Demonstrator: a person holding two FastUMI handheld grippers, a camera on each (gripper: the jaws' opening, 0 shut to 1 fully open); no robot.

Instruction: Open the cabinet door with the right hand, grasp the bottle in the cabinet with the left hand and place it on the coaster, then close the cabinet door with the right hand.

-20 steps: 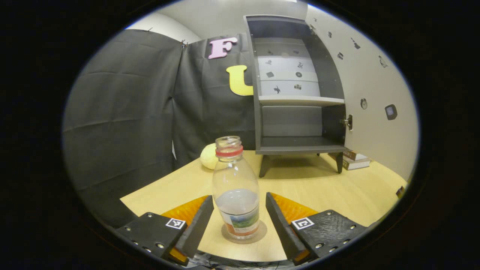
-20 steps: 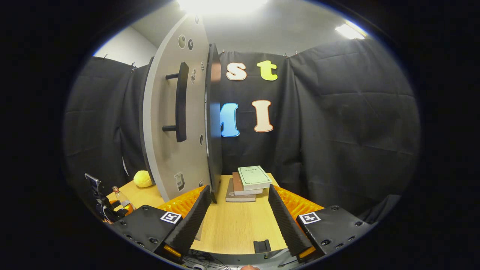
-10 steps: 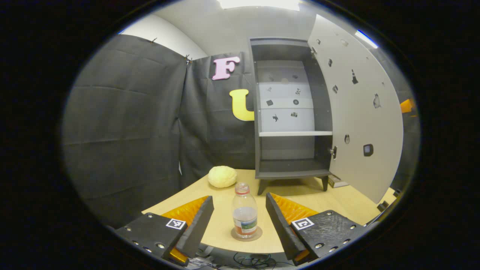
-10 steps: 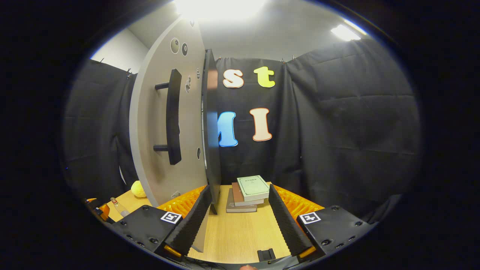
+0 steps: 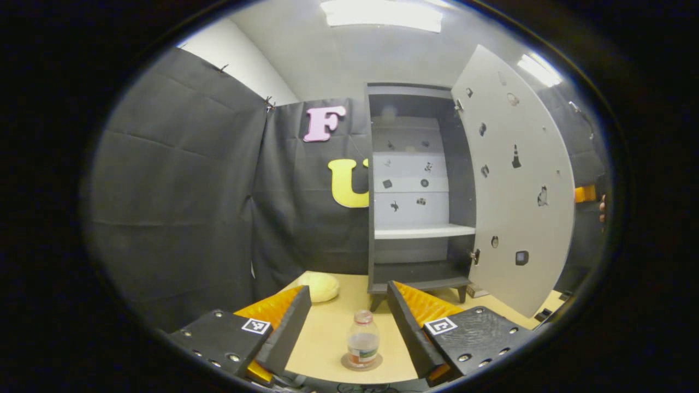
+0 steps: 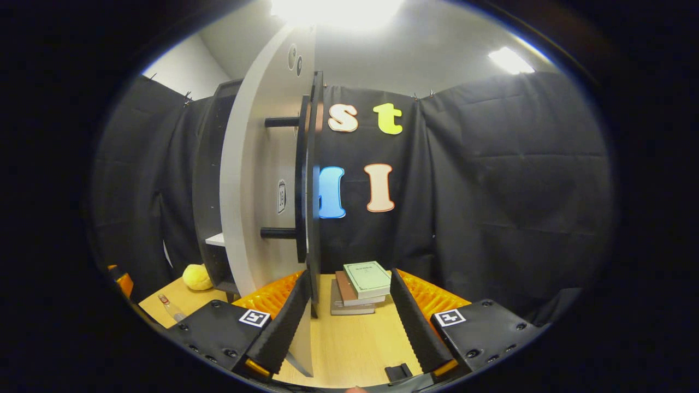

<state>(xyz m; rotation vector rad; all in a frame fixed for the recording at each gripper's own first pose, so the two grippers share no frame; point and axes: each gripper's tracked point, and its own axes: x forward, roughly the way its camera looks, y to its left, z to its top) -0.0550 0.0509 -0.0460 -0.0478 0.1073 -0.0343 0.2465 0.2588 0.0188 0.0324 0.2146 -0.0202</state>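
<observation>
The bottle point(image 5: 363, 339) stands upright on the round coaster point(image 5: 362, 361), ahead of the left gripper point(image 5: 348, 322) and in line with the gap between its fingers, clear of both. Those fingers are spread wide and hold nothing, so the placing step looks done; what is left is the door.

The cabinet door point(image 6: 256, 180) is swung open and seen almost edge-on from the right gripper point(image 6: 349, 314). Its free edge runs top to bottom just ahead of the right gripper's left finger point(image 6: 281, 327), and the lower end of that edge drops down beside that finger, at its inner side. The long axis that matters is vertical: the dark bar handle point(image 6: 301, 180) stands upright on the door's outer face, held off by two short posts, above and slightly left of the fingers. The right gripper's fingers are wide apart and grip nothing; whether the left finger touches the door edge I cannot tell.

The right gripper is plainly the nearer one; in the left gripper view the cabinet point(image 5: 418, 191) stands farther off beyond the bottle, shelves bare, with the door's inner face to the right of the left gripper's fingers. To shut it, the push probably has to go leftward from the right fingers, against the door's outer face or handle, swinging it toward the cabinet.
</observation>
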